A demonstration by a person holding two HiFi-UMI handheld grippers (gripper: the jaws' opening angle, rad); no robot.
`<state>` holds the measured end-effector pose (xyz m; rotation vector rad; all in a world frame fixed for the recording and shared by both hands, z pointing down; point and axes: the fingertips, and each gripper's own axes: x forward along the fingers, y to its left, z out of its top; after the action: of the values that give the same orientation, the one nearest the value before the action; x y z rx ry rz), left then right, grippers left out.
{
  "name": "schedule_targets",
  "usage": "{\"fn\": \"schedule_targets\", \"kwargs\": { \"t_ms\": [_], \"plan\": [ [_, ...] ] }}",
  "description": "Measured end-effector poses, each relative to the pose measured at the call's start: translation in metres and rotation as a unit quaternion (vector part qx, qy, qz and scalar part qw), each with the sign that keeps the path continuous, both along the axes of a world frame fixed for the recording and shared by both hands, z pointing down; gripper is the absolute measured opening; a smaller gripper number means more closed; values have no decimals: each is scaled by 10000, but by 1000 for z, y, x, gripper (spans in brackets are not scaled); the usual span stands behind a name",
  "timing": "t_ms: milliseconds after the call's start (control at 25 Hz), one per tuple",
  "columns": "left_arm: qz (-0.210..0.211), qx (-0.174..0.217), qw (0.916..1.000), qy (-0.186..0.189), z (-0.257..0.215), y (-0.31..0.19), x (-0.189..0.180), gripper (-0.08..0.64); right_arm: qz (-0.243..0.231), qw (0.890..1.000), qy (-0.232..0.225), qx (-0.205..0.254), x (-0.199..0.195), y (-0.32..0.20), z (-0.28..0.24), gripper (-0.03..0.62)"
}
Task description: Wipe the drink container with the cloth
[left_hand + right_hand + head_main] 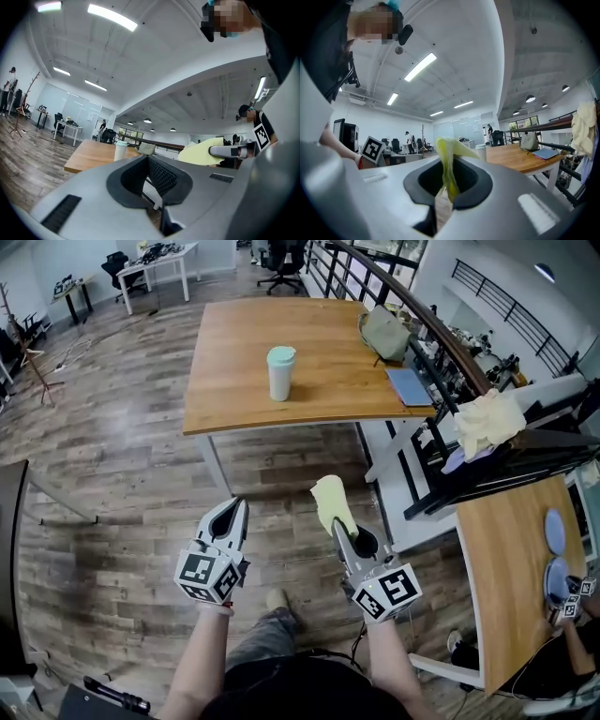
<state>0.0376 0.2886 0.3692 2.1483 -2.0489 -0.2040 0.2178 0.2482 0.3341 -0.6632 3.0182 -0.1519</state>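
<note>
Looking down from my head, I see the drink container (280, 373) standing up on the wooden worktop (225, 395), well away from me across the floor. My left tongs (236, 506) are pinched together with nothing in them. My right tongs (338, 524) are pinching the yellow cloth (330, 501), which sticks up out of the tips.

In the left gripper view, my left tongs (149, 161) are closed tight and empty. The container (121, 151) looks small and far off on the worktop. The cloth (201, 151) shows off to the right.

In the right gripper view, the cloth (446, 161) is squeezed between the jaws, with a floppy bit poking out in front. The container (480, 152) is far ahead on the worktop.

I think my job now is to get close. To do it well, I should walk up to the worktop, hold the cloth hard, and open my left tongs to steady the container. It is tall and looks light, so a push from the cloth could tip it.
</note>
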Motion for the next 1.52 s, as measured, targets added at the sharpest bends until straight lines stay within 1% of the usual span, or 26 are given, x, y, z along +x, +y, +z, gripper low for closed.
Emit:
{"fn": "schedule_targets", "kwargs": {
  "t_ms": [240,480,800,920,1080,1240,1520],
  "plan": [
    [8,0,10000,8,4,-49,-21,-3,-26,10000,-19,-63,-23,-51,4,23],
    [-22,14,10000,46,9,-91,-49,-3,-124,9999,1,-64,-55,-93,7,23],
    [195,-90,9998,-19,18,-114,-53,-3,-136,9994,-139,-288,-72,-117,19,23],
    [122,-100,9999,0,21,-123,-60,-3,-143,9993,-127,-327,-76,-131,25,23],
    [19,-52,10000,33,20,-141,-68,-3,-106,9996,-95,-249,-84,-157,25,23],
    [-93,-8,10000,-9,16,-164,-75,-3,-284,9994,-39,-170,-101,-186,23,23],
    [-207,-37,9996,-164,14,-216,-87,-3,-578,9981,-71,-212,-125,-240,25,23]
  ]
}}
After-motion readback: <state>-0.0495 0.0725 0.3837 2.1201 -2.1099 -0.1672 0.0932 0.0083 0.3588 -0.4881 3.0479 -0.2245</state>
